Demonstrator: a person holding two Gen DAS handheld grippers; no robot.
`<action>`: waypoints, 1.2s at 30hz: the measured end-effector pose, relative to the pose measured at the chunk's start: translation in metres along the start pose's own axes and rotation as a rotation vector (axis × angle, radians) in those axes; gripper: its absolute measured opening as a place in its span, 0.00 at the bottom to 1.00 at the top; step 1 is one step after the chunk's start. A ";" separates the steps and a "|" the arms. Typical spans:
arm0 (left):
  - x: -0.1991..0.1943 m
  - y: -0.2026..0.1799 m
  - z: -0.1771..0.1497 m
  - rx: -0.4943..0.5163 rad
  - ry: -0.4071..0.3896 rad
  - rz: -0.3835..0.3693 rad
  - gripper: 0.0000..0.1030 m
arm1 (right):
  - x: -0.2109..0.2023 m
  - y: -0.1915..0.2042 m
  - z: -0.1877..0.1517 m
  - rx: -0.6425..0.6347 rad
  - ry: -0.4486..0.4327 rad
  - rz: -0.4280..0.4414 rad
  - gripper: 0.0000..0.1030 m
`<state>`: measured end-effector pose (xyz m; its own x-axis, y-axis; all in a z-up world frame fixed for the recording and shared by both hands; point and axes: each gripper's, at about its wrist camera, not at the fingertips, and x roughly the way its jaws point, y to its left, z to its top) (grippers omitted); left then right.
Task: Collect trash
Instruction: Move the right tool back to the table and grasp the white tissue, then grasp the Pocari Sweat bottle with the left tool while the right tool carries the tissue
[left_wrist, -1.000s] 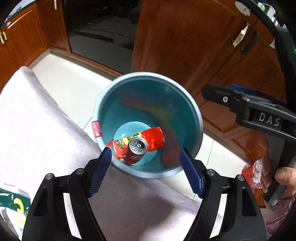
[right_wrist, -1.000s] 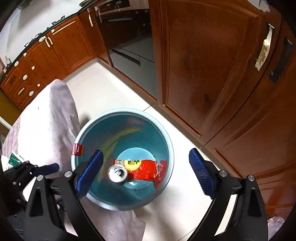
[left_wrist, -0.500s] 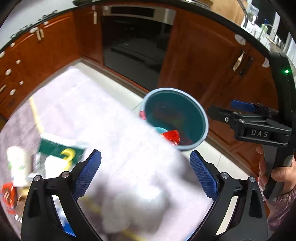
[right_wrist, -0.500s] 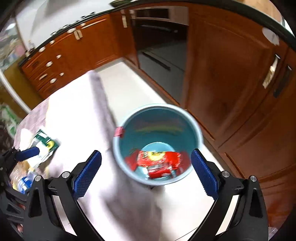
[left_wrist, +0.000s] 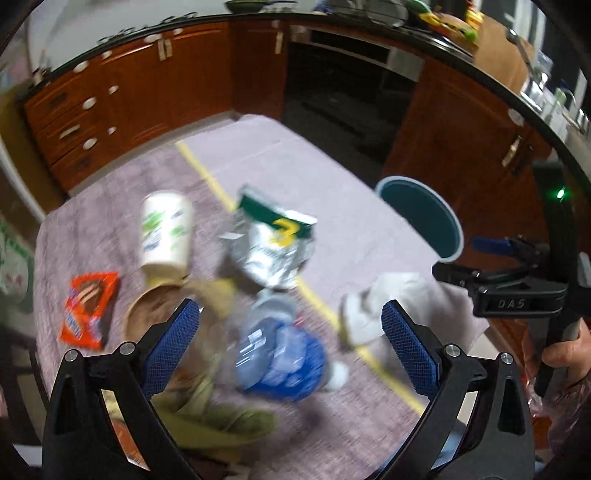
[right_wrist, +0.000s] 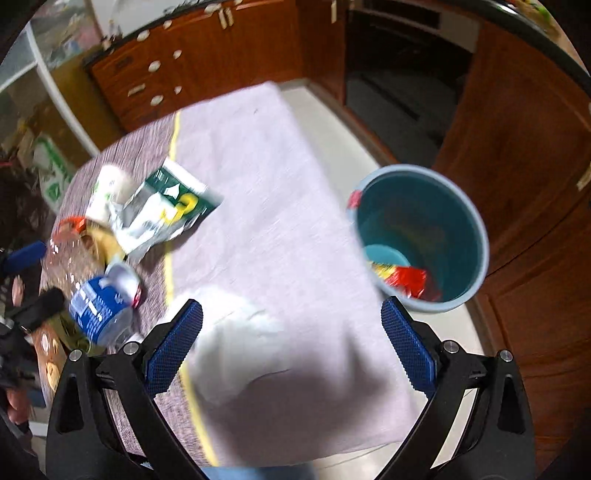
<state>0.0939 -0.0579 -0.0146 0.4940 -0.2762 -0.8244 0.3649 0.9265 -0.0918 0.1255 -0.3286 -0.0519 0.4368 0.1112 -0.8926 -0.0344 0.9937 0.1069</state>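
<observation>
While hovering over the bench (right_wrist: 258, 166), opening the left tool (left_wrist: 290, 314) on nothing and holding the right tool (right_wrist: 291, 310) spread empty, likely readying to straddle the crushed bottle (left_wrist: 280, 362) and tissue wad (left_wrist: 388, 306) lying there, bin (right_wrist: 480, 236) waiting beside the edge.

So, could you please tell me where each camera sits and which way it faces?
Left wrist: on the left gripper, angled down at the littered table; shows its own blue fingers, opening and empty, plus the right gripper and hand.
Right wrist: on the right gripper, angled down over the table edge; shows its fingers.
Shared: blue bin, green-and-silver bag, blue-labelled bottle.
</observation>
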 end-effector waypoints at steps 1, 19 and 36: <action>-0.003 0.010 -0.005 -0.016 -0.002 -0.001 0.96 | 0.004 0.005 -0.002 -0.003 0.014 0.002 0.91; 0.000 0.068 -0.047 -0.189 0.009 -0.092 0.96 | 0.062 0.053 -0.017 0.063 0.151 -0.045 0.91; 0.031 0.029 -0.035 -0.139 -0.002 -0.070 0.70 | 0.051 0.031 -0.027 0.017 0.128 0.035 0.09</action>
<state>0.0918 -0.0307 -0.0624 0.4730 -0.3421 -0.8119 0.2859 0.9313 -0.2258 0.1225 -0.2917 -0.1055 0.3169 0.1481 -0.9368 -0.0322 0.9888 0.1454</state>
